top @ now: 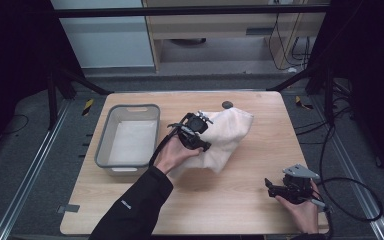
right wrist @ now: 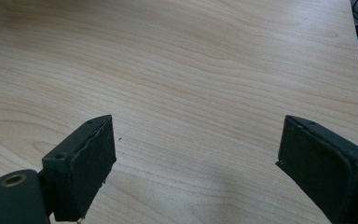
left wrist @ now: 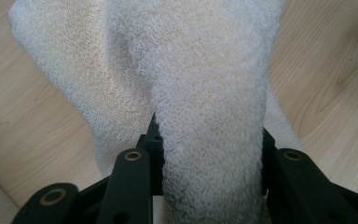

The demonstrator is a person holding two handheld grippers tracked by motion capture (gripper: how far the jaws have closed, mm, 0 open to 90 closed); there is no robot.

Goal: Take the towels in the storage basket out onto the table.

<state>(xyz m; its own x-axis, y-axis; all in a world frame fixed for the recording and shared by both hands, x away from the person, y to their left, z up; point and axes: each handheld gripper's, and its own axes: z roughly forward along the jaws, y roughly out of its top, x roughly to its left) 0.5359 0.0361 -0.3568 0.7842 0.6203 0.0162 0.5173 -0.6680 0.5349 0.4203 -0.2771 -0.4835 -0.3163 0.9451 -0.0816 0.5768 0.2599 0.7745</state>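
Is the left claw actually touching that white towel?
Touching. In the left gripper view the towel runs down between the left claw's two black jaws, which press against it on both sides.

A basin [top: 128, 140] is set on the left part of the desk [top: 240, 200], toward the far side. Just to its right, near the middle of the desk, a towel [top: 227, 137] is spread, its far corner lying close to a small round disc [top: 227, 104] placed near the desk's far edge. The left gripper [top: 196, 131] is held over the towel's left side, between basin and towel, and a fold of the towel [left wrist: 209, 140] is seen between its jaws. The right gripper [top: 290, 189] is found at the near right corner of the desk, well apart from the towel, with bare desk [right wrist: 205, 70] lying before its jaws.
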